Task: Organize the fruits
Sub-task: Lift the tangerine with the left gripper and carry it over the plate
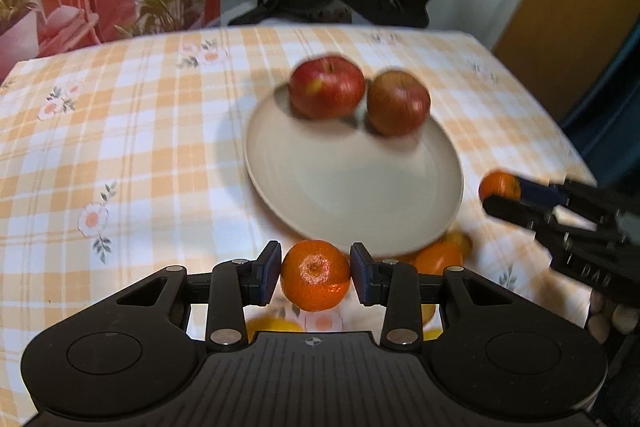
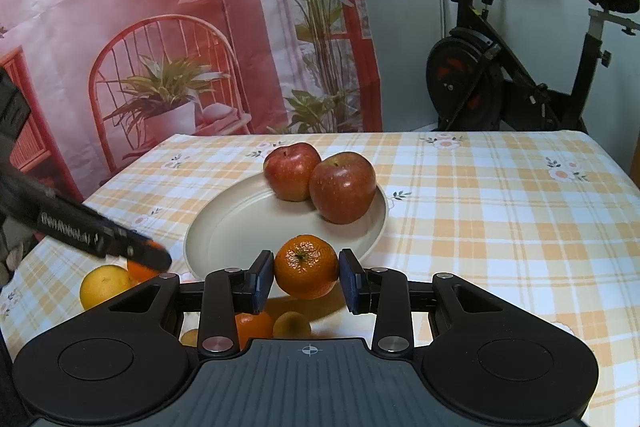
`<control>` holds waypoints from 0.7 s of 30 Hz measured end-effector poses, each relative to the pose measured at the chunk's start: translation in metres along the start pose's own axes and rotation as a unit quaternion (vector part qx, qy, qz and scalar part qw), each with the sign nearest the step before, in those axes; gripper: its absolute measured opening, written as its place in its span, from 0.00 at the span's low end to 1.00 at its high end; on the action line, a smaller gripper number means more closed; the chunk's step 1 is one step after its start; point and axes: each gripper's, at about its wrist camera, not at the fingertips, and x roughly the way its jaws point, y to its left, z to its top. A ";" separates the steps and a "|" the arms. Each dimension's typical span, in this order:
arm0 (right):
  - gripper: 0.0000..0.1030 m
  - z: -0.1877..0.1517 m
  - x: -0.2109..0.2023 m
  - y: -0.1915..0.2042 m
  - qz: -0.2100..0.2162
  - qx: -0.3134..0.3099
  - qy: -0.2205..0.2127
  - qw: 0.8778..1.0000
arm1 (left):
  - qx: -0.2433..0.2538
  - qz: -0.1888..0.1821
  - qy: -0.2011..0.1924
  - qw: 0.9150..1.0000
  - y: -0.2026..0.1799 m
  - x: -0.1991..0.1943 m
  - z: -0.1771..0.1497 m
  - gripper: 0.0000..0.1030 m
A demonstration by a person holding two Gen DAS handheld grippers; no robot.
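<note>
Both tongs are clamped on a mandarin each: left tongs (image 1: 315, 277) pinch one mandarin (image 1: 315, 275) at bottom centre, right tongs (image 2: 307, 277) pinch another mandarin (image 2: 306, 266), both near the plate (image 2: 224, 227) rim. Round, slick peel could squirt out sideways. On release they might roll into the apples (image 2: 342, 187) or off onto the table (image 2: 500, 219).

Left gripper (image 1: 315, 275): tilted steeply downward, just short of the plate's (image 1: 280, 183) near rim, pads clamped on a mandarin (image 1: 315, 277).
Right gripper (image 2: 307, 277): angled gently downward, before the plate's near rim, pads pressed against a second mandarin (image 2: 307, 266), raised off the tablecloth.
</note>
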 end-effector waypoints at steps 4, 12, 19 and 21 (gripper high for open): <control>0.32 0.004 0.004 0.000 -0.001 -0.009 0.001 1.000 | -0.013 0.005 -0.039 0.999 0.000 -0.008 0.014 0.39; 0.32 0.025 0.032 -0.006 -0.009 -0.034 0.012 0.999 | -0.013 0.035 -0.082 0.996 -0.006 0.007 0.047 0.39; 0.32 0.028 0.069 -0.012 -0.020 -0.059 0.047 0.997 | 0.007 0.053 -0.061 0.997 -0.005 0.043 0.060 0.39; 0.32 0.026 0.077 -0.012 -0.022 -0.065 0.055 0.996 | 0.012 0.054 -0.054 0.997 -0.004 0.052 0.060 0.39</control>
